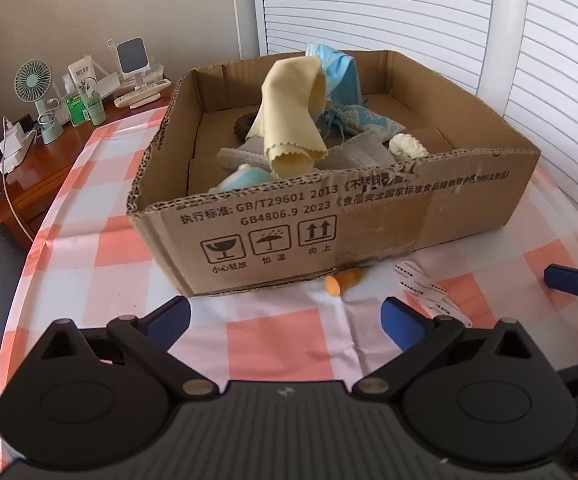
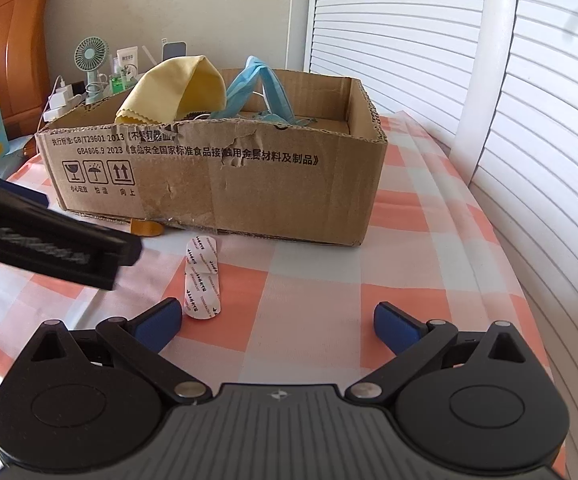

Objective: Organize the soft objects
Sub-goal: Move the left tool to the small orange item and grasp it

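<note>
Pink-checked tablecloth, cardboard box already stuffed with cloths. Left on cloth: orange earplug against box base, bandage strips near. Squishy, featherlight; pinch mid-body, probably. Left gripper and right gripper spread wide, empty.

Cardboard box blocks ahead; checkered cloth open before it

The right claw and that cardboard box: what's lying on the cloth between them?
A white adhesive bandage strip lies on the checked tablecloth between the open right claw and the cardboard box, clearest in the right wrist view.
</note>
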